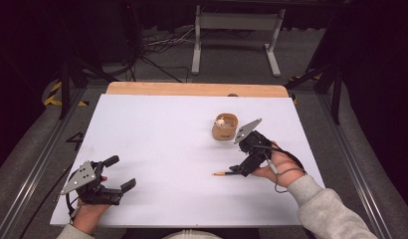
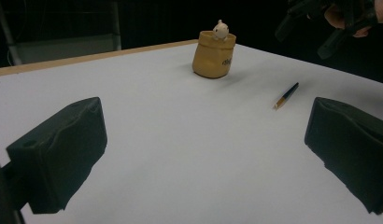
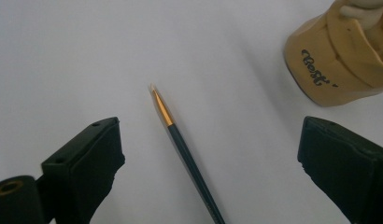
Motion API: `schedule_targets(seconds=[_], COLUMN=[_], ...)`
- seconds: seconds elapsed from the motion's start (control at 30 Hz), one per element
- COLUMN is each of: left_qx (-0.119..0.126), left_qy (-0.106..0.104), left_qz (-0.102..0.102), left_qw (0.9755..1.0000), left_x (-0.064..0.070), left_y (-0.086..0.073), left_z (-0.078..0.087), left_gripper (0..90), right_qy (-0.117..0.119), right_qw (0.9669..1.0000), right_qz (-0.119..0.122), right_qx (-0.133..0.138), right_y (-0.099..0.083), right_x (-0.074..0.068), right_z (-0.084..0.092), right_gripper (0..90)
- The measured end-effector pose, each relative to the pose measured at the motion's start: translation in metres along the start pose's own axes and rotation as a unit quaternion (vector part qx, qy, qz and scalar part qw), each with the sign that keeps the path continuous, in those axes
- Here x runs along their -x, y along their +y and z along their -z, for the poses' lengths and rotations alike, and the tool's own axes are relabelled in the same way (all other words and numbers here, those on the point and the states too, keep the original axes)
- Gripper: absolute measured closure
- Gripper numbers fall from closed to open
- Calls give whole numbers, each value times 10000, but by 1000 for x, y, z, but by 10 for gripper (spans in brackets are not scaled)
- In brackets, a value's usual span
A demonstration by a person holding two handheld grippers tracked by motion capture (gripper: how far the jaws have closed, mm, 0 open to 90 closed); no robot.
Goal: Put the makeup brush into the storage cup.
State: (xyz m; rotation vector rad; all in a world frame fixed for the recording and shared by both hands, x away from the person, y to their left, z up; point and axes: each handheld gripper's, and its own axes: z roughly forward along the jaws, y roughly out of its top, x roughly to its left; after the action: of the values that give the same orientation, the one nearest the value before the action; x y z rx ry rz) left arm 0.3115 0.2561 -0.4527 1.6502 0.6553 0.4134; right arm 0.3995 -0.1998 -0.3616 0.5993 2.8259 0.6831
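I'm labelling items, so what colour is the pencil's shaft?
Dark teal, with a gold band near its tip: the pencil, clearest in the right gripper view.

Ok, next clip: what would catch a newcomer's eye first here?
Probably the tan pot with a small pale figure peeking from its top, standing alone on the white table right of centre. Next, the thin dark pencil with a gold band near its tip, lying flat between the open jaws of the right tool. The left tool sits open at the near left.

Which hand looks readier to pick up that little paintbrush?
The right. Its tool hangs open directly over the paintbrush, which lies between its jaws. The left tool, also open, sits far across the table.
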Motion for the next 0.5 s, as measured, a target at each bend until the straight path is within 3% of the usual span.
schedule_targets(seconds=[0.5], left_qx=[4], left_qy=[-8], left_qz=[57], left_qw=[10000], left_x=[0], left_y=[0], left_z=[0], left_gripper=[1], right_qy=[164], right_qw=[9983], right_qz=[196], right_qx=[-531], right_y=[8], right_x=[-3], right_z=[-25], right_gripper=[115])
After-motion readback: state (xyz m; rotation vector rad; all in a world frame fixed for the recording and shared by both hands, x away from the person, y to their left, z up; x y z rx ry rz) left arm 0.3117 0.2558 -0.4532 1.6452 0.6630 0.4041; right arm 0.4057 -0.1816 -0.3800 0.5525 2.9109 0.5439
